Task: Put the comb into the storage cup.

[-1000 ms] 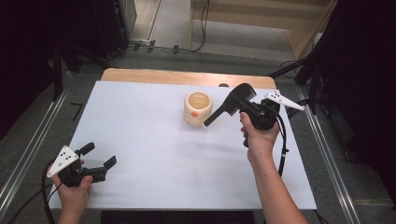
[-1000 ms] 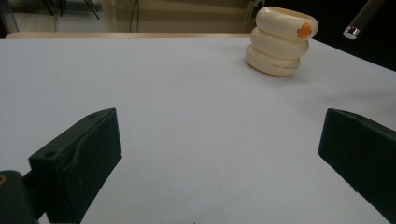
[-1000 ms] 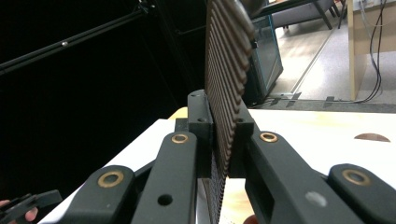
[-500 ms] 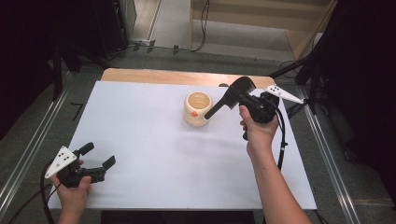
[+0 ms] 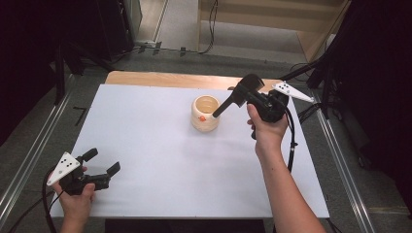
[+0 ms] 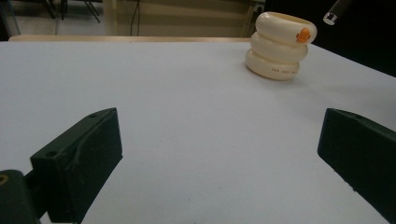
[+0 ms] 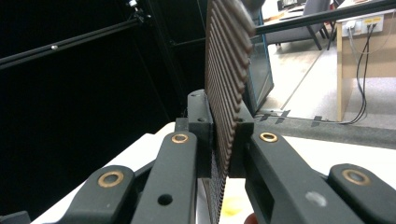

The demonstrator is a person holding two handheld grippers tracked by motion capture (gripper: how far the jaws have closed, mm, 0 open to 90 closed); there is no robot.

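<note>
A cream holder shaped like stacked rings, with an orange mark on its side, stands upright on the white table, also the holder. My right gripper is shut on a dark ribbed tool. The tool's rod-like handle slants down-left, and its light tip hangs just right of the holder's rim, apart from it. My left gripper rests at the table's near left, open and with nothing between its jaws, also the left gripper.
A wooden strip borders the table's far edge. Metal rails run along both sides. Cables trail from each gripper, the right one hanging beside the forearm. Wide bare tabletop lies between the two hands.
The right hand has shifted slightly away and up with the tool, bringing the handle's tip closer to the holder's rim. The left gripper has stayed put.
</note>
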